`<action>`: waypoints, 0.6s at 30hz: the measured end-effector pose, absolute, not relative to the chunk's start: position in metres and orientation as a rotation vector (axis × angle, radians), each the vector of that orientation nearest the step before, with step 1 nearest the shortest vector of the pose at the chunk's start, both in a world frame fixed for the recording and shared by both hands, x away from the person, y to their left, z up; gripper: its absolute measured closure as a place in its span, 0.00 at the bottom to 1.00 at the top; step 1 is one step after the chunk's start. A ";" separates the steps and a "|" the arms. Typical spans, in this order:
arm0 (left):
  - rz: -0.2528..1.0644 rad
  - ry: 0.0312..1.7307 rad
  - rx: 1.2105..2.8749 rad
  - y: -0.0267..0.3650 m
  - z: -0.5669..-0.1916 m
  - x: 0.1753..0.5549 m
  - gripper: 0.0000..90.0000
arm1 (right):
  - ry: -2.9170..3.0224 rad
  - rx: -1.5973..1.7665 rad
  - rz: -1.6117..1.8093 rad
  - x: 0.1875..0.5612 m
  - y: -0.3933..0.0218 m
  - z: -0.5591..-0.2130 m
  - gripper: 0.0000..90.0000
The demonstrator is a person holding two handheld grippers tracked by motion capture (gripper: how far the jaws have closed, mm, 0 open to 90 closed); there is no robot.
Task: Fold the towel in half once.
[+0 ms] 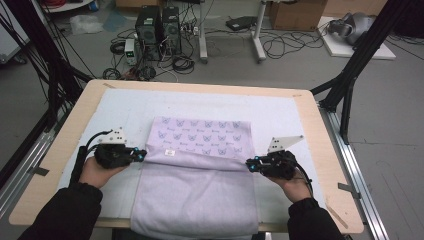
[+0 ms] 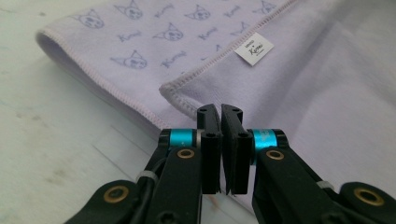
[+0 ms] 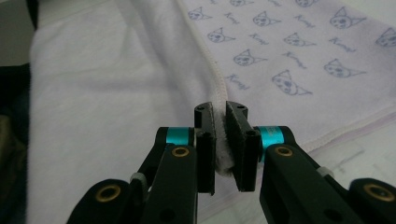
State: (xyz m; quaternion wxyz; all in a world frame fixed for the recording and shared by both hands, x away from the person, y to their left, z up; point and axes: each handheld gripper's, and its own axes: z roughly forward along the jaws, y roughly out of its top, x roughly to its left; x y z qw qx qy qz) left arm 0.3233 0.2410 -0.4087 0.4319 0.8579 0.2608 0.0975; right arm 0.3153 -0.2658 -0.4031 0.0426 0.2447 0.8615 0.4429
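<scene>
Pinching the lilac towel [image 1: 200,185] at its folded-over edge, my right gripper [image 3: 223,135] has cloth bunched between its jaws. My left gripper [image 2: 222,140] is closed tight at the opposite corner, and I cannot tell whether fabric is caught there; the towel's white label [image 2: 254,48] lies just ahead of it.

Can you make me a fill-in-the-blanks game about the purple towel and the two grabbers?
1. The towel is the colour ____.
2. The right gripper is shut on the towel's ____.
3. The little white label is sewn near the towel's ____.
4. The left gripper has its jaws ____, at the towel's corner.

Missing words: purple; edge; edge; shut
</scene>
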 end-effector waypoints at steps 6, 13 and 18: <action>0.214 0.621 2.155 0.246 -0.405 0.312 0.82 | 2.628 0.765 1.414 0.305 -0.275 -0.405 0.86; 0.208 0.655 2.144 0.236 -0.405 0.328 0.73 | 2.623 0.765 1.417 0.311 -0.273 -0.405 0.82; 0.160 0.696 2.168 0.225 -0.415 0.344 0.63 | 2.667 0.832 1.370 0.324 -0.269 -0.416 0.73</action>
